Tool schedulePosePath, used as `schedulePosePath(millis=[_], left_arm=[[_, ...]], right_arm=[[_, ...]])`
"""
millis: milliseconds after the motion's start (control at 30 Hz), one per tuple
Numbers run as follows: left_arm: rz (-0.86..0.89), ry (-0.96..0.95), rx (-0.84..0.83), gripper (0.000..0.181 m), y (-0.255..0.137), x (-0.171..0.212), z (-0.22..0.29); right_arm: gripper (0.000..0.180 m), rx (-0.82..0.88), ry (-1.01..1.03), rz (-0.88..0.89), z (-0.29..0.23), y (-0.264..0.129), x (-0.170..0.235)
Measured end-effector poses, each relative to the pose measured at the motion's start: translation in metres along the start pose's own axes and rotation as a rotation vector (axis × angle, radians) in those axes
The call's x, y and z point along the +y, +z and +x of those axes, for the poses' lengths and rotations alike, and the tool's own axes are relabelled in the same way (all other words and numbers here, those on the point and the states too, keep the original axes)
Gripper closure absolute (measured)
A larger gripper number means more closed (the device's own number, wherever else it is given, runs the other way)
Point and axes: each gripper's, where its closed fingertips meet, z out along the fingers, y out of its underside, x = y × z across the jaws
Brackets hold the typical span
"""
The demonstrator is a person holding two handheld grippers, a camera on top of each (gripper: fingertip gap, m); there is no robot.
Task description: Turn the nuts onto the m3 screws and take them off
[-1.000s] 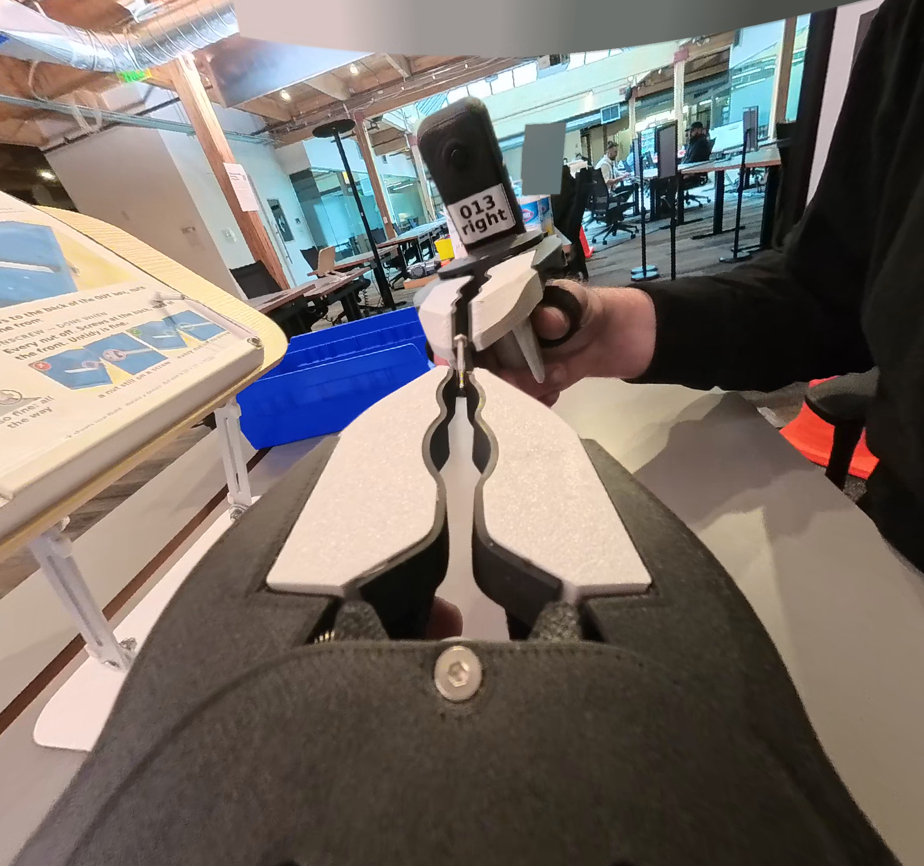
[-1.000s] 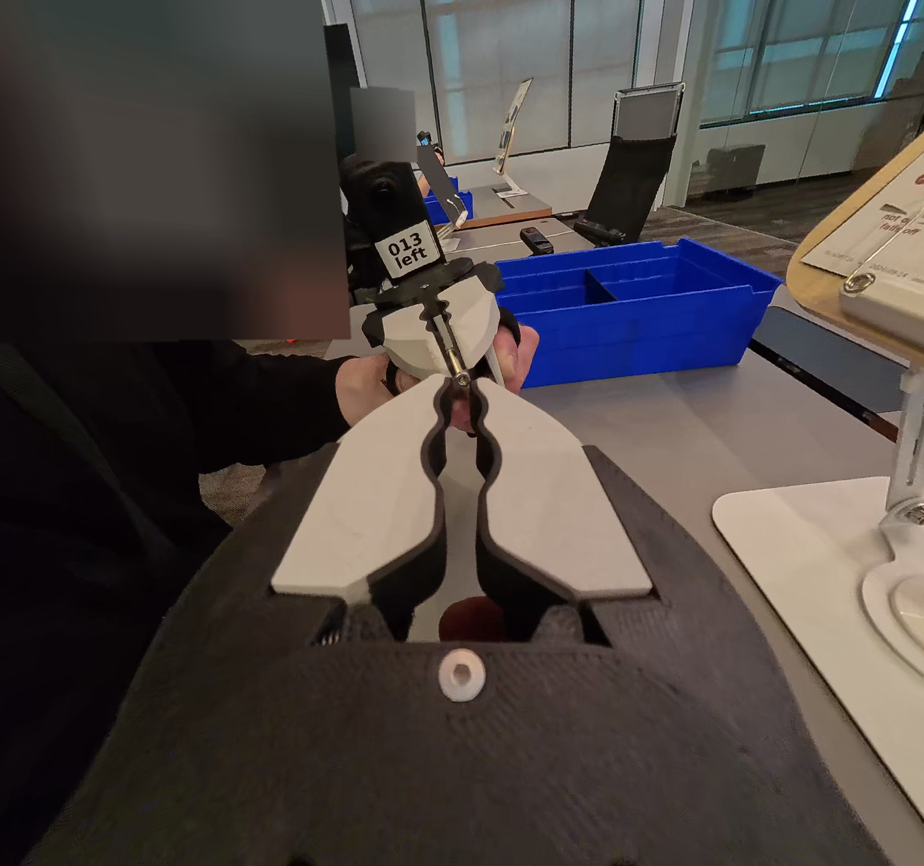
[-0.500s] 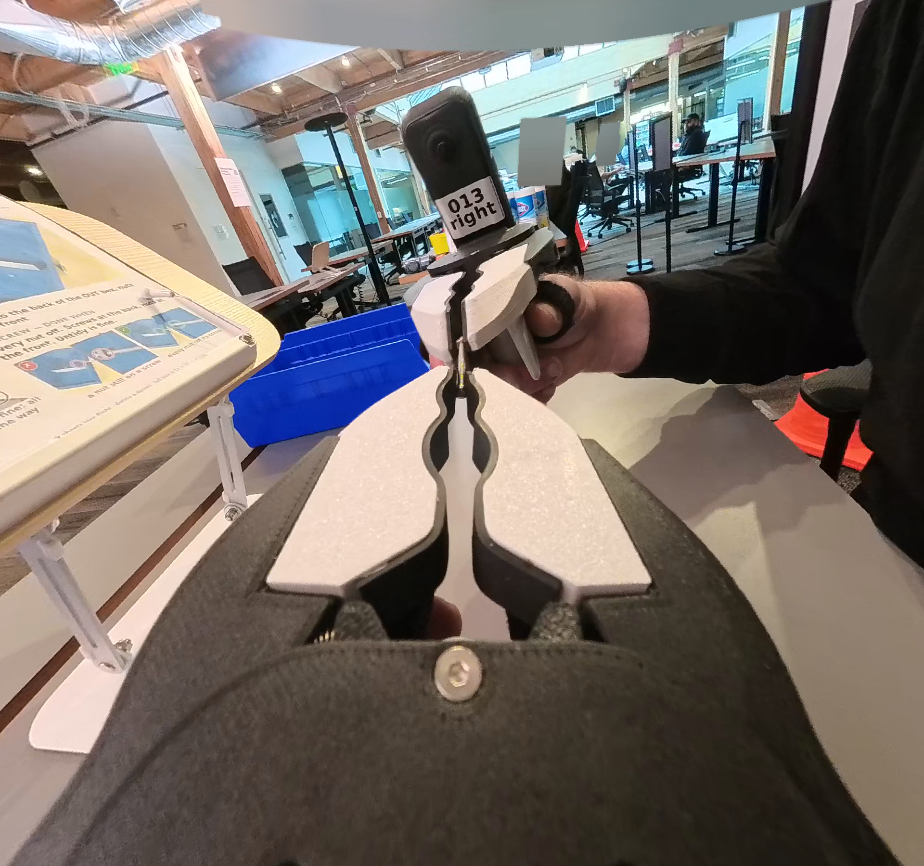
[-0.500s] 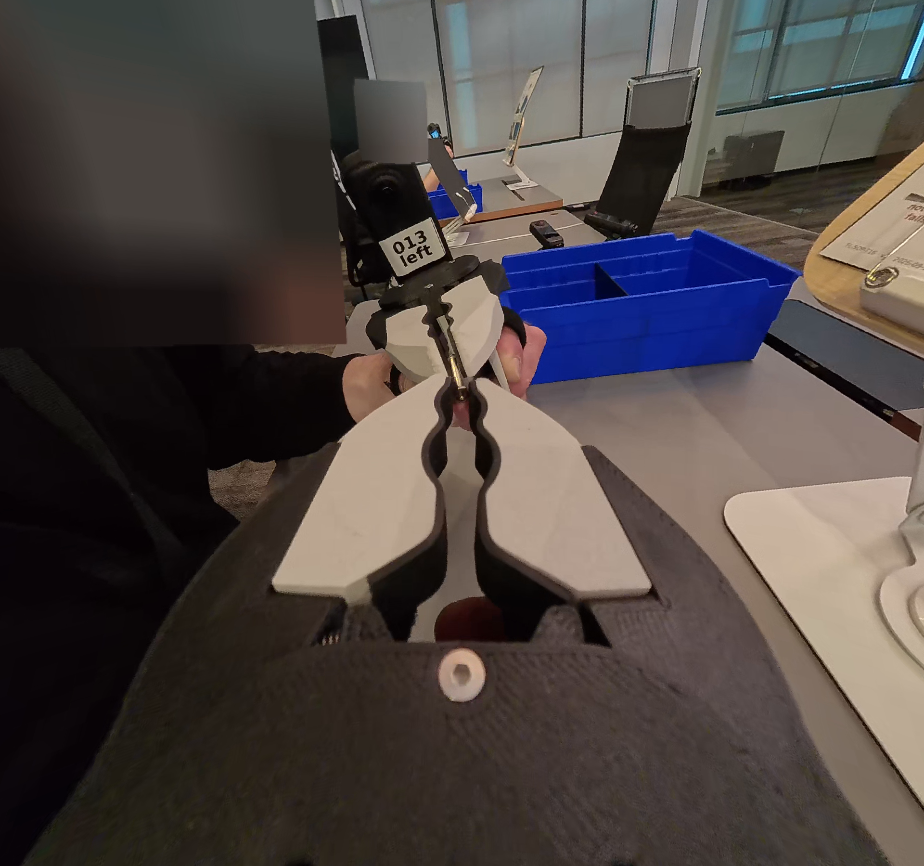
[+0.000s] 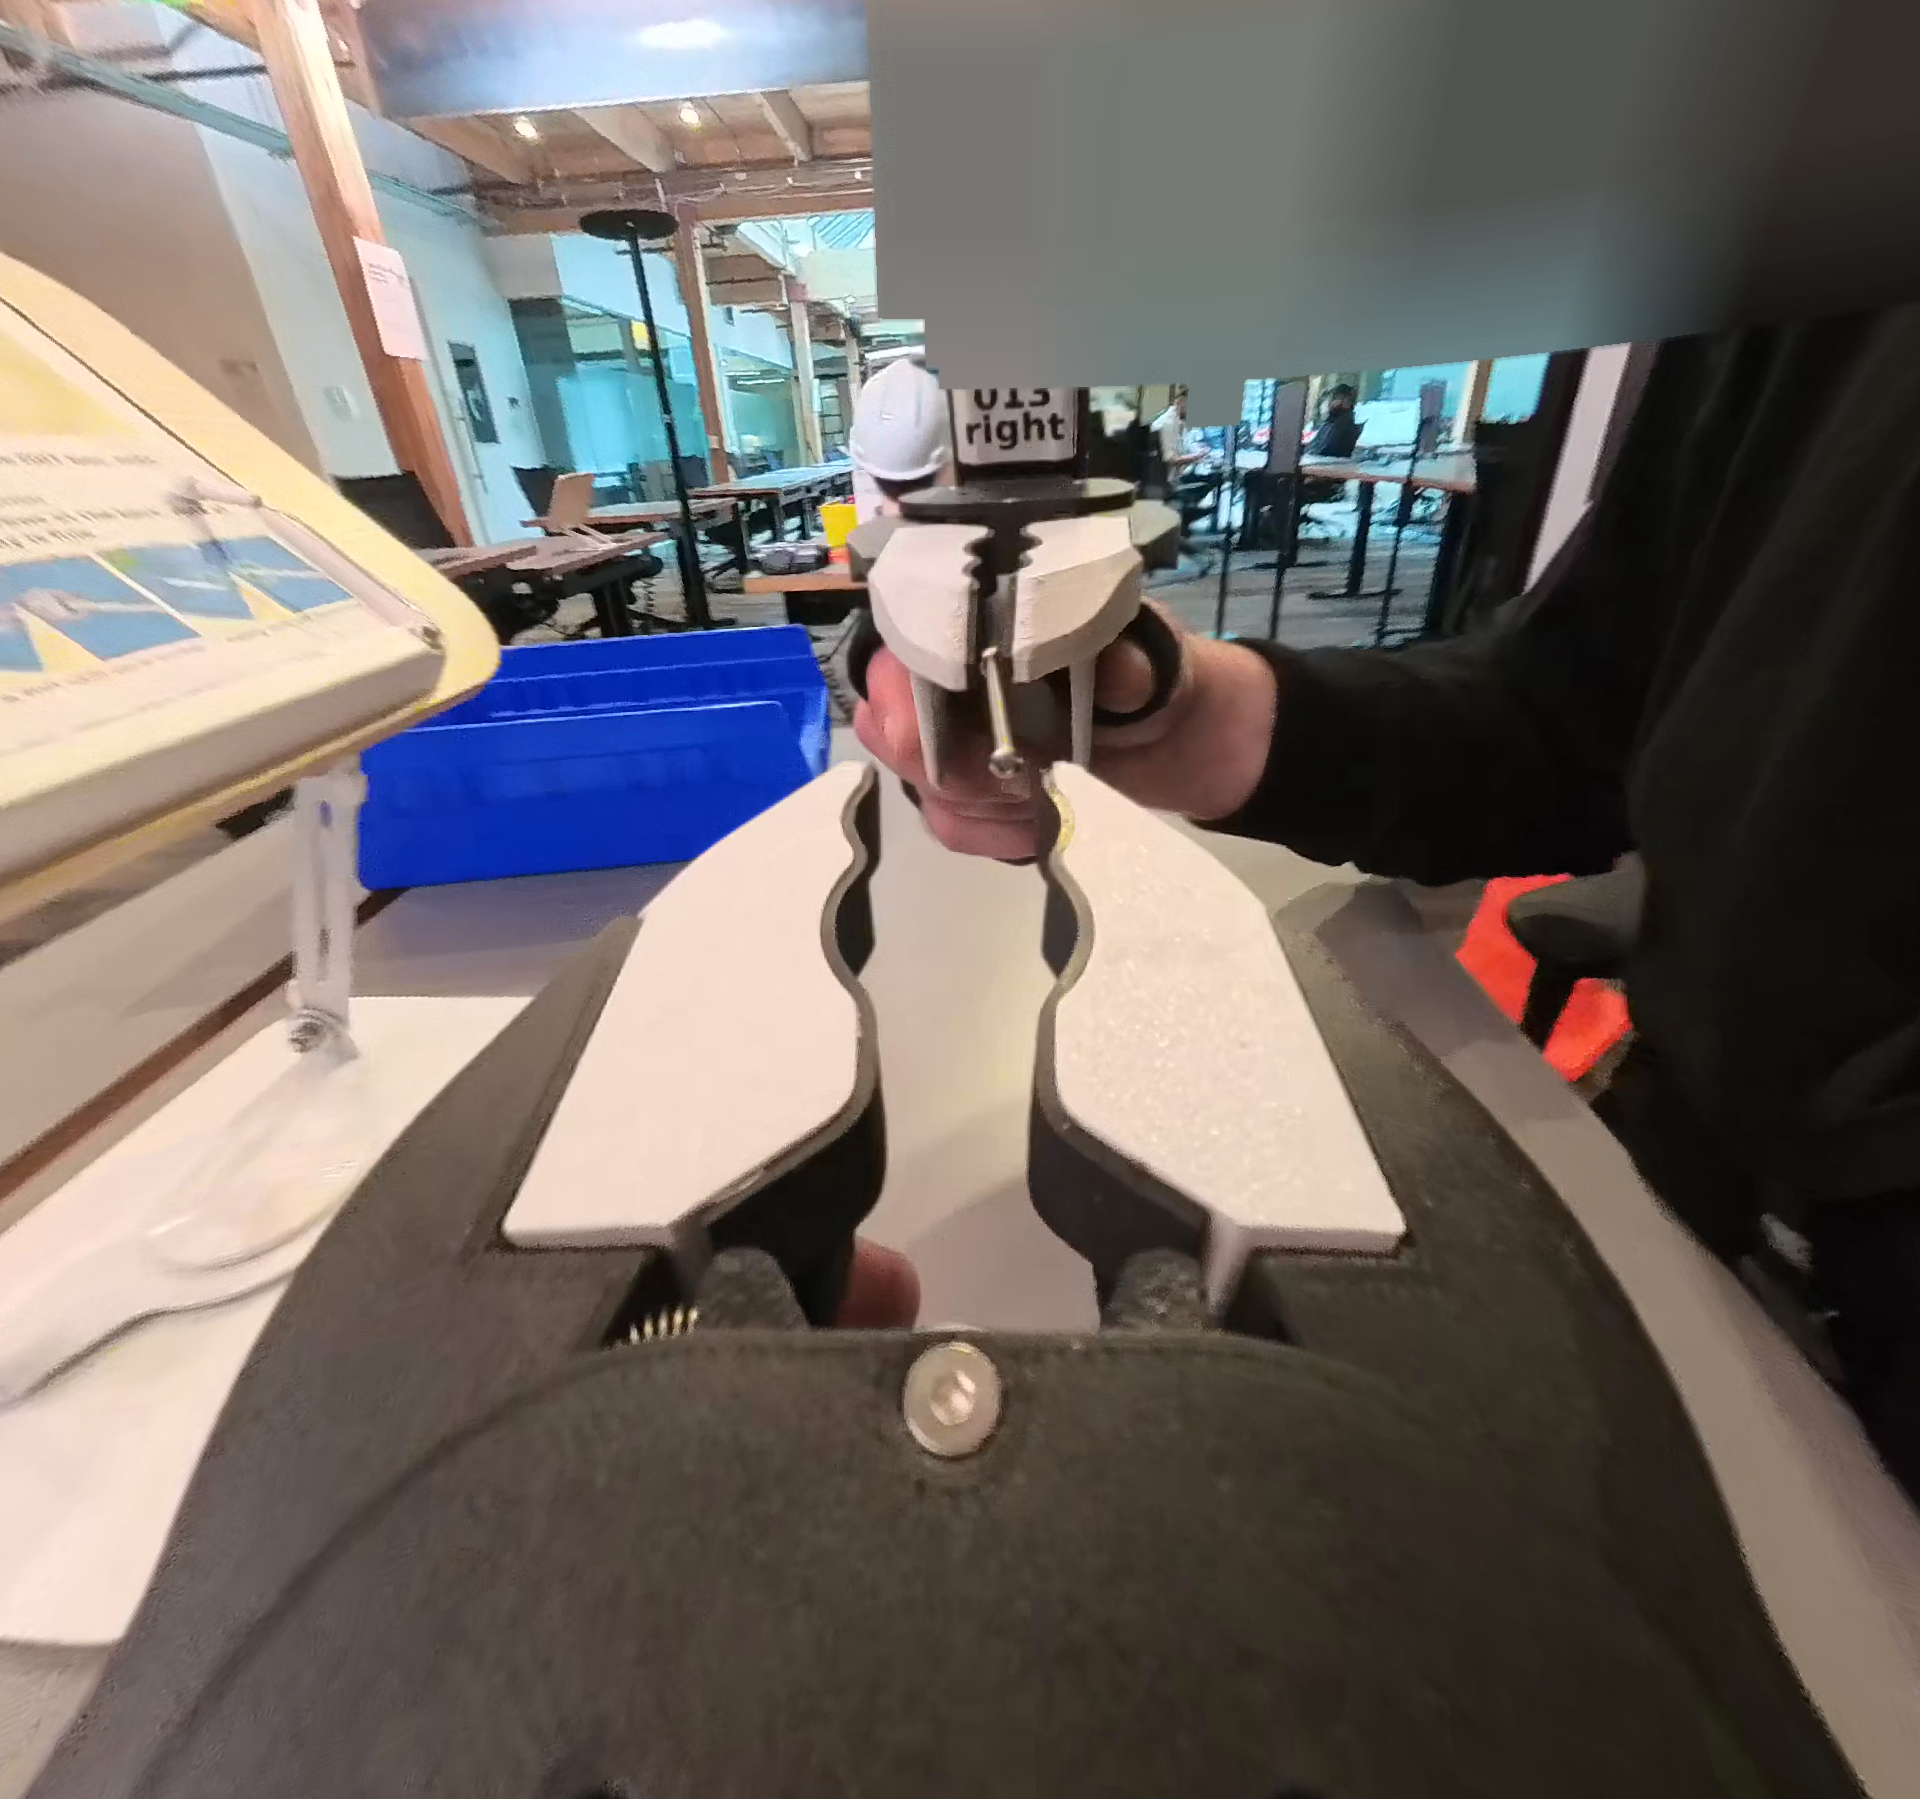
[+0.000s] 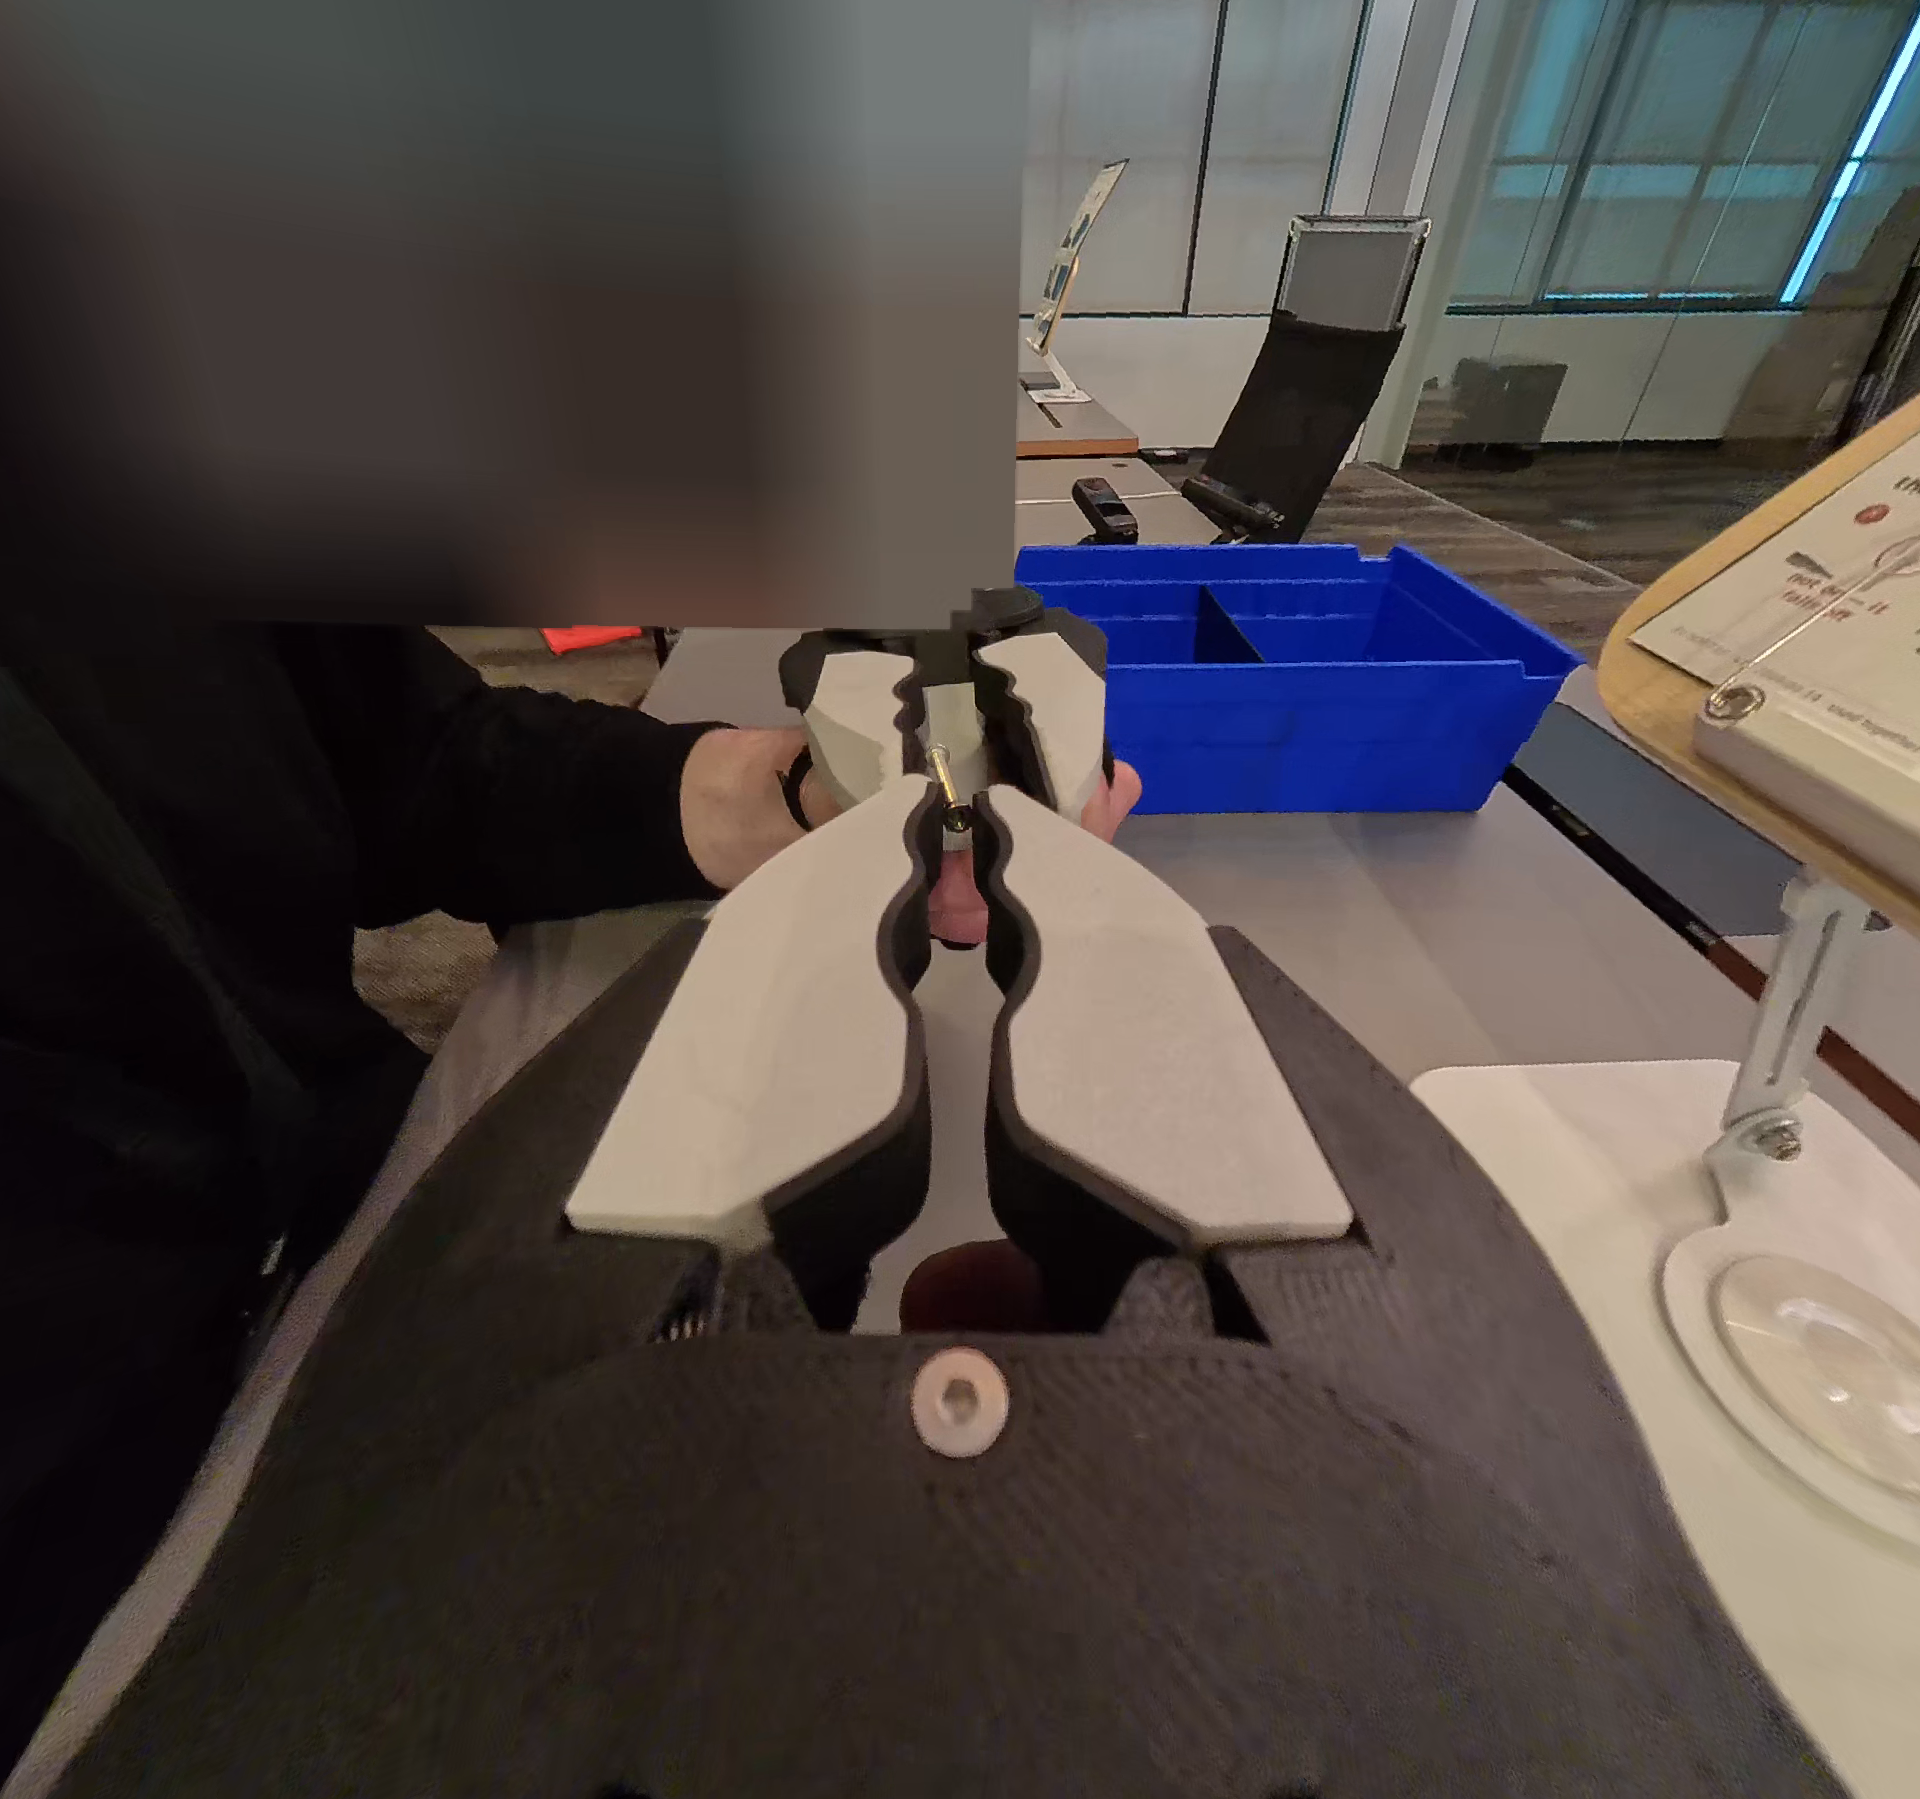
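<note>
1. Spanning the bottom of both views, a grey table [image 6: 1351, 918] carries everything else, and a person in black sleeves sits at it with a gripper in each hand.
2. A blue bin [image 6: 1299, 731] stands on the table beyond the grippers. A divider splits its inside into compartments, and what lies in them cannot be made out.
3. An instruction board [image 5: 156, 658] is tilted on a thin metal stand. The stand is fixed to a white base plate [image 6: 1558, 1178] that lies flat on the table beside the bin.
4. The left gripper [image 5: 961, 793] is held above the table with its two white fingers spread well apart, and nothing is pinched between them. Its tips point at the other tool and come close to it.
5. The right gripper [image 6: 956, 799] faces it, tip to tip, with its fingers drawn nearly together so that only a narrow slot remains at the tips. A hand [image 5: 1174, 731] wraps its handle.
6. The m3 screw [image 5: 995, 710] is pinched in that narrow slot of the right gripper. It sticks out of the tips at a slight tilt towards the left gripper, and its free end hangs in the gap between the two tools, touching neither left finger.
7. A small brassy piece [image 5: 1058, 807] shows at the tip of one finger of the left gripper, just beside the screw's free end. It is too small to tell whether it is a nut, or whether it sits on the thread.
</note>
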Motion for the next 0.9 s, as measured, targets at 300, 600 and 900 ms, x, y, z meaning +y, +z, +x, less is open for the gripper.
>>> schedulePosePath(millis=[300, 600, 900], left_arm=[[0.142, -0.299, 0.157, 0.161, -0.0011, -0.0106, 0.0032], [0.165, -0.373, 0.214, 0.171, 0.0018, -0.0090, 0.0062], [0.169, -0.383, 0.219, 0.177, 0.0022, -0.0075, 0.0051]], right_arm=[[0.174, 0.040, -0.219, -0.132, 0.0015, 0.0002, 0.0043], [0.174, 0.054, -0.308, -0.169, 0.0024, 0.0011, 0.0041], [0.174, 0.058, -0.327, -0.160, 0.0013, -0.0003, 0.0018]])
